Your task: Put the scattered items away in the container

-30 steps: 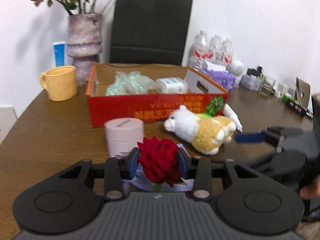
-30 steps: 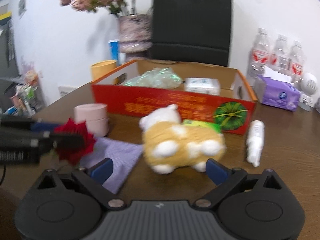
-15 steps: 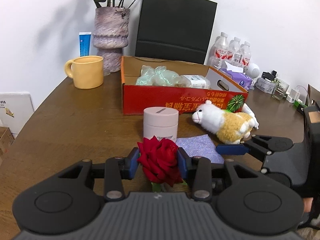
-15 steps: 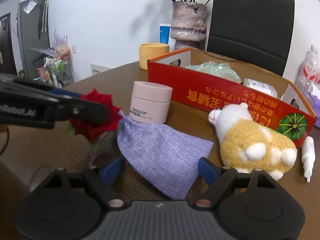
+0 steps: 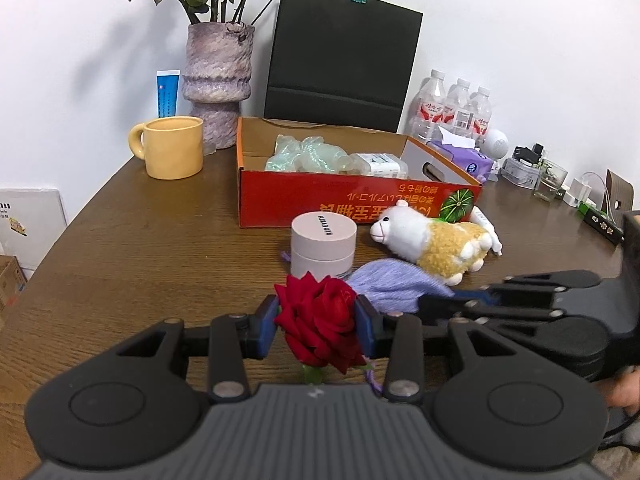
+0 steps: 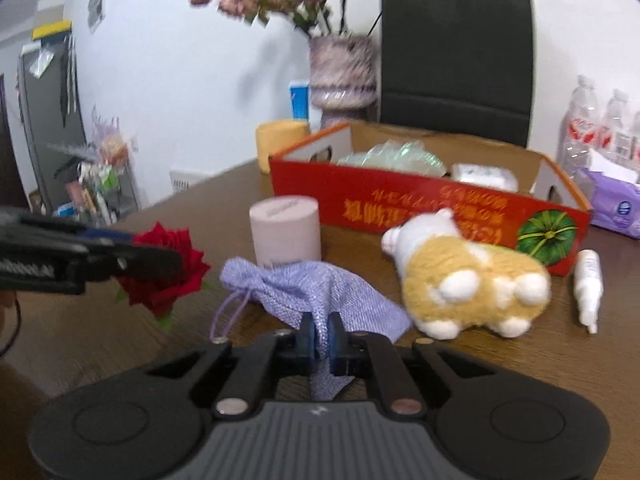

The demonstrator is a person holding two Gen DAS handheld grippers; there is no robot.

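Observation:
My left gripper (image 5: 316, 326) is shut on a red rose (image 5: 320, 312), held low over the brown table. My right gripper (image 6: 320, 334) is shut on a fold of the purple drawstring pouch (image 6: 304, 292), which bunches up between its blue pads; the pouch (image 5: 392, 284) lies just right of the rose. Beyond them stand a pink jar (image 5: 323, 244) and a white-and-tan plush alpaca (image 5: 436, 240) lying on its side. Next to the alpaca lies a small white tube (image 6: 588, 284). The red cardboard box (image 5: 320, 200) behind holds clear green wrapping and a white packet.
A yellow mug (image 5: 172, 147) and a purple vase (image 5: 218, 84) with dried flowers stand left of the box. A black paper bag (image 5: 340, 52) leans on the wall behind. Water bottles (image 5: 456, 108), a tissue pack (image 5: 464, 156) and small clutter fill the back right.
My right gripper has swung left from the alpaca to the purple pouch and shut on it, lifting a fold. The left gripper still holds the rose.

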